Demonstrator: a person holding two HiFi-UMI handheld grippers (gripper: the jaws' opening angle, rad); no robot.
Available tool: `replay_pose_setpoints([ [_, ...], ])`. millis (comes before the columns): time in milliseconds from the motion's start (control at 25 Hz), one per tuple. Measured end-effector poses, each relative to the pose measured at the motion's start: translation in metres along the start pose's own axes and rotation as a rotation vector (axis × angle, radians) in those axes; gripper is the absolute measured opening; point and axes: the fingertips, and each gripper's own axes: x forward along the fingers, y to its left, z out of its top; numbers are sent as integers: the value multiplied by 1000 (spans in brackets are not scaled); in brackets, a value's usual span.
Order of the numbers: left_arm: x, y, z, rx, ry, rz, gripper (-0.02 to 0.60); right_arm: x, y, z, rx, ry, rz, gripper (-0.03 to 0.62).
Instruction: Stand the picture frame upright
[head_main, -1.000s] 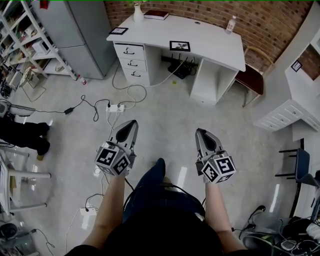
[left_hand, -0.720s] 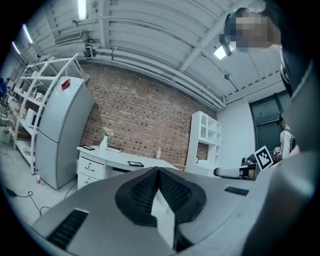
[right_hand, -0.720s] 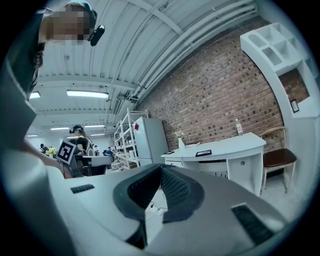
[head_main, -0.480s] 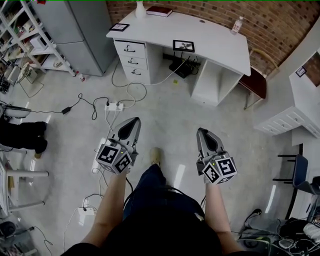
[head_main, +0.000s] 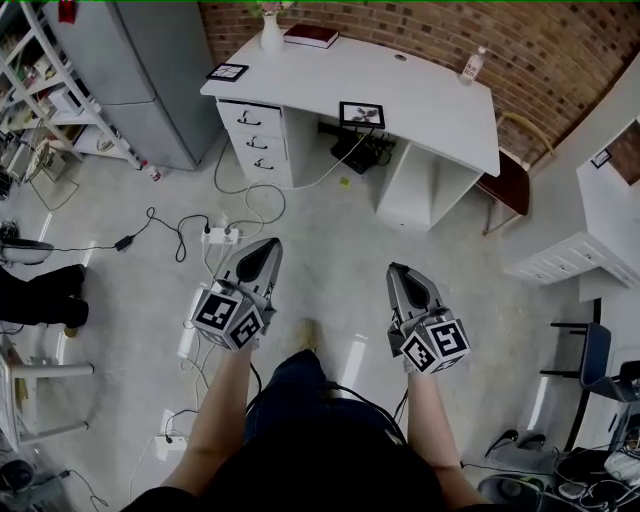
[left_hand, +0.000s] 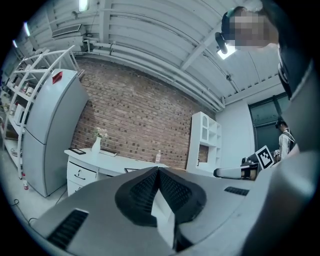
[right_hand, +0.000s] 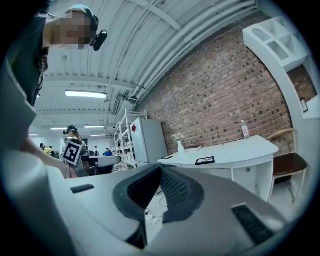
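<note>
A black picture frame (head_main: 361, 114) lies flat near the front edge of the white desk (head_main: 430, 100); it also shows in the right gripper view (right_hand: 205, 160). A second, smaller frame (head_main: 227, 72) lies flat at the desk's left end. Both grippers are held level over the floor, well short of the desk, and point toward it. My left gripper (head_main: 266, 246) is shut with nothing in it, its toothed pads meeting (left_hand: 158, 171). My right gripper (head_main: 396, 270) is likewise shut and empty (right_hand: 160, 168).
A white vase (head_main: 271, 30), a dark book (head_main: 311, 36) and a bottle (head_main: 470, 65) stand on the desk. A power strip with cables (head_main: 220, 236) lies on the floor ahead. A grey cabinet (head_main: 150, 70) and shelving stand left, a chair (head_main: 505, 165) and white cabinet (head_main: 600, 220) right.
The person has stepped forward, so both grippers have come closer to the desk. Both stay shut and empty.
</note>
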Motion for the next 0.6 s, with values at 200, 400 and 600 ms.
replay_pose_setpoints([
  [200,37,17,3,6,14,-32,0,29,-26,11,12,-10,-27,5],
  [400,66,43,12,0,24,-42,0,62,-40,18,22,-11,-41,5],
  [600,91,70,16,-7,22,-58,0,89,-53,21,23,-14,-67,5],
])
